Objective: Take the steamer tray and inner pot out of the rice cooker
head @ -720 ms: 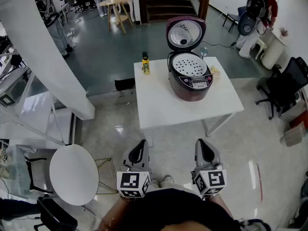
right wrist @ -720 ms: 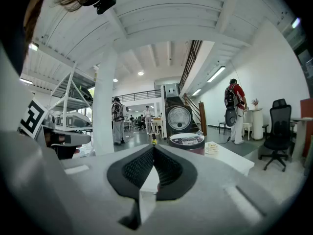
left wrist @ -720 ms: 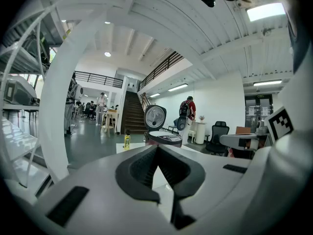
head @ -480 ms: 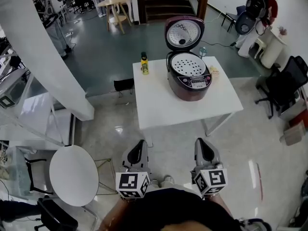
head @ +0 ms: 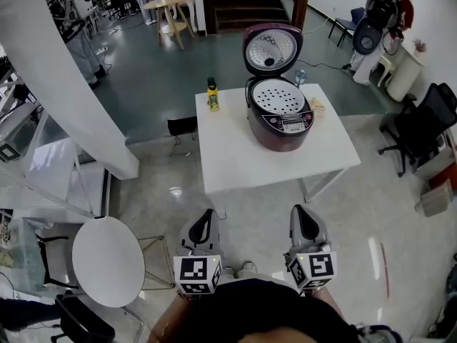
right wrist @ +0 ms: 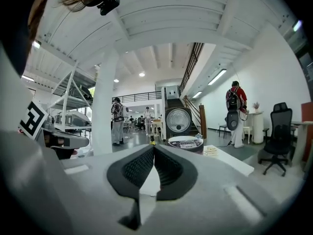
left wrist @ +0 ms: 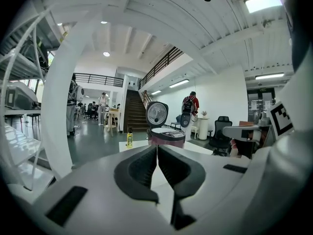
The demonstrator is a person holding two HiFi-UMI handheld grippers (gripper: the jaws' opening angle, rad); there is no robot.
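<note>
A dark red rice cooker (head: pixel 280 116) stands on the far half of a white table (head: pixel 235 159) with its lid (head: pixel 270 49) swung up. A white perforated steamer tray (head: pixel 278 96) lies in its mouth; the inner pot beneath is hidden. My left gripper (head: pixel 207 222) and right gripper (head: pixel 305 221) hover over the floor well short of the table, both shut with nothing in them. The cooker (left wrist: pixel 166 135) shows far ahead in the left gripper view past the shut left gripper (left wrist: pixel 157 148). It (right wrist: pixel 186 143) also shows beyond the shut right gripper (right wrist: pixel 153 148).
A yellow bottle (head: pixel 213 96) stands at the table's far left corner, and a small packet (head: pixel 317 106) lies right of the cooker. A round white table (head: pixel 108 260) is at my left, a black office chair (head: pixel 421 131) at the right, and a white pillar (head: pixel 64 77) at the left.
The table and cooker have shifted very slightly left in the head view. Both grippers stay shut and keep their places.
</note>
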